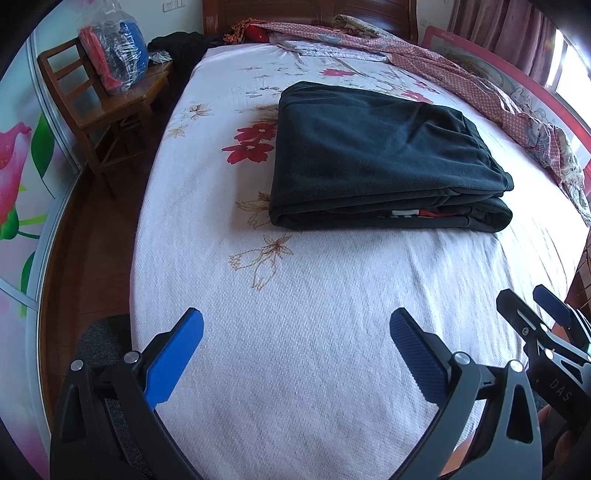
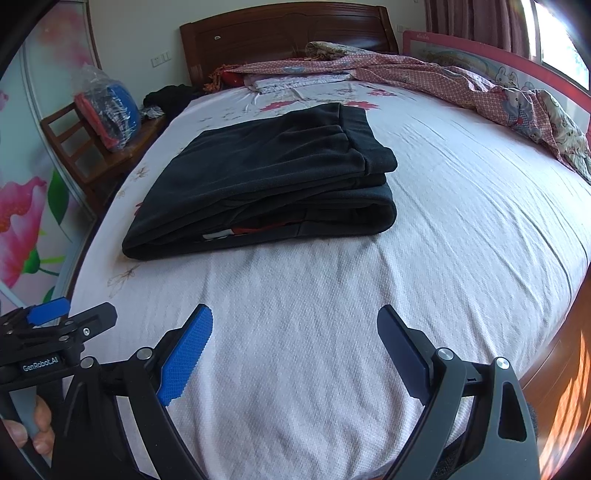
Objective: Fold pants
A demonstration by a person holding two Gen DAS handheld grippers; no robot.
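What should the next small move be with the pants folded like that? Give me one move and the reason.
Probably none on the cloth: keep both grippers back and leave it. The pants already lie as a compact stack of layers on the bed sheet, edges roughly aligned. The left gripper and right gripper are both open, empty and short of the bundle.

pants point(image 1: 373, 147): dark matt fleecy cloth | bedsheet point(image 1: 295, 350): white dimpled woven cloth, floral print | headboard point(image 2: 288, 33): glossy varnished wood | gripper pads point(image 2: 186, 354): blue knurled plastic
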